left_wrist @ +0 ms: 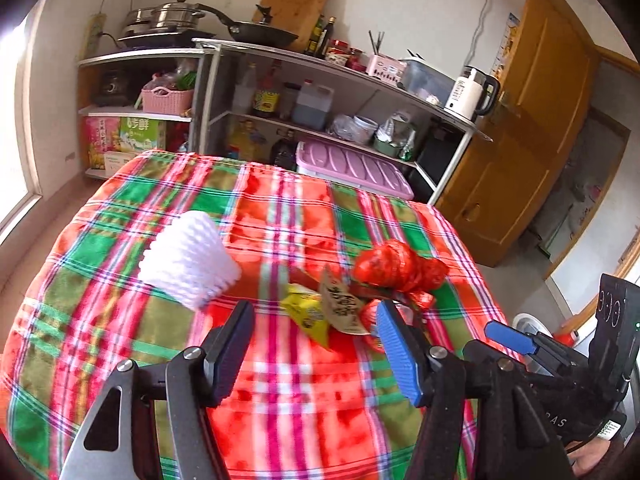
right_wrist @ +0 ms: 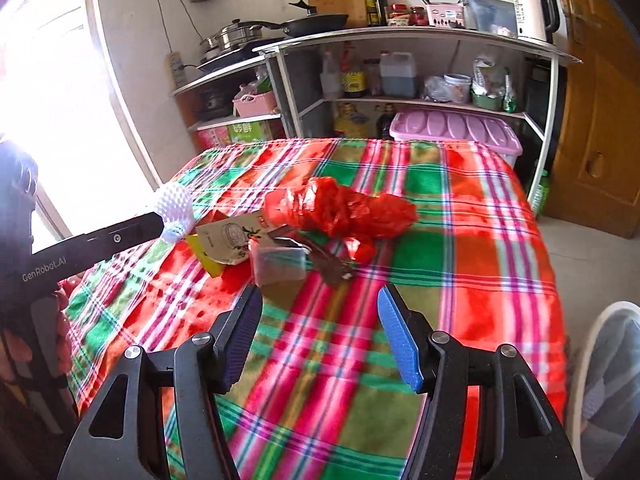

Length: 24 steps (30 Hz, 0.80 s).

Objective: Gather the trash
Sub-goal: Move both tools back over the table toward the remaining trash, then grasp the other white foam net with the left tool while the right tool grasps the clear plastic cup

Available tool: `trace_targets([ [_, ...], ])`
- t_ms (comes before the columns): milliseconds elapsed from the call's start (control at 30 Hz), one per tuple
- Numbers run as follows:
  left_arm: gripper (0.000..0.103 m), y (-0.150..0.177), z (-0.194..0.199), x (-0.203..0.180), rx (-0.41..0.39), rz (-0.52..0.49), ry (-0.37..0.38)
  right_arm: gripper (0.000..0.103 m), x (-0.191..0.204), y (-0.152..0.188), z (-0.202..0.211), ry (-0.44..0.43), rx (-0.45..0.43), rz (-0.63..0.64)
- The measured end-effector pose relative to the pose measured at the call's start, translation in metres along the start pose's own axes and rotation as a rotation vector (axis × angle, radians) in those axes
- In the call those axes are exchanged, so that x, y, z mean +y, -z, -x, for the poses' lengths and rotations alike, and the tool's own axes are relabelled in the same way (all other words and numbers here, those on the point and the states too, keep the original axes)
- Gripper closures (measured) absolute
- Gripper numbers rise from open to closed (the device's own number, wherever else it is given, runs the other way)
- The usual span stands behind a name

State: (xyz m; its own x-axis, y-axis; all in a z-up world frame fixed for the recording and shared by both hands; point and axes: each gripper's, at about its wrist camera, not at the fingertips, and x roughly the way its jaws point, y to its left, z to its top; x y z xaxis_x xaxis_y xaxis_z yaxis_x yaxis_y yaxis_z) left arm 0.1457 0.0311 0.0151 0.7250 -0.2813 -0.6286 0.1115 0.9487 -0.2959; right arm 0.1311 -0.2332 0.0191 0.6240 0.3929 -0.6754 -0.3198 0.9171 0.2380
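Note:
Trash lies in a heap on the plaid tablecloth [left_wrist: 280, 380]. A white foam net [left_wrist: 188, 264] sits at the left, a yellow wrapper [left_wrist: 304, 312] and a brown printed card [left_wrist: 344, 304] in the middle, and a crumpled red plastic bag [left_wrist: 396, 266] at the right. My left gripper [left_wrist: 316, 320] hovers open just short of the yellow wrapper, with nothing between its fingers. In the right wrist view the red bag [right_wrist: 344, 212], the card [right_wrist: 228, 240], a clear plastic packet [right_wrist: 278, 264] and the foam net [right_wrist: 174, 208] lie ahead of my right gripper [right_wrist: 318, 300], which is open and holds nothing.
Metal shelves [right_wrist: 420, 32] with pots, bottles, a kettle and a pink lidded box [right_wrist: 452, 128] stand behind the table. A wooden door [left_wrist: 532, 120] is at the right. A white-rimmed round container [right_wrist: 600, 380] sits on the floor by the table's right side. A hand [right_wrist: 60, 320] holds the left gripper's body.

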Motion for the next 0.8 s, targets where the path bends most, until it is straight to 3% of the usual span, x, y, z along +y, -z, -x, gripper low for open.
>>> trace_targets([
  [300,0.038,-0.008,0.001,0.043,-0.003,0.052,-0.031,0.042,0.019,-0.011,-0.028,-0.046,0.046,0.001],
  [800,0.037,-0.025,-0.017,0.07,0.033,0.033,-0.05,0.042,0.033,-0.024,-0.072,0.008,0.139,0.064],
])
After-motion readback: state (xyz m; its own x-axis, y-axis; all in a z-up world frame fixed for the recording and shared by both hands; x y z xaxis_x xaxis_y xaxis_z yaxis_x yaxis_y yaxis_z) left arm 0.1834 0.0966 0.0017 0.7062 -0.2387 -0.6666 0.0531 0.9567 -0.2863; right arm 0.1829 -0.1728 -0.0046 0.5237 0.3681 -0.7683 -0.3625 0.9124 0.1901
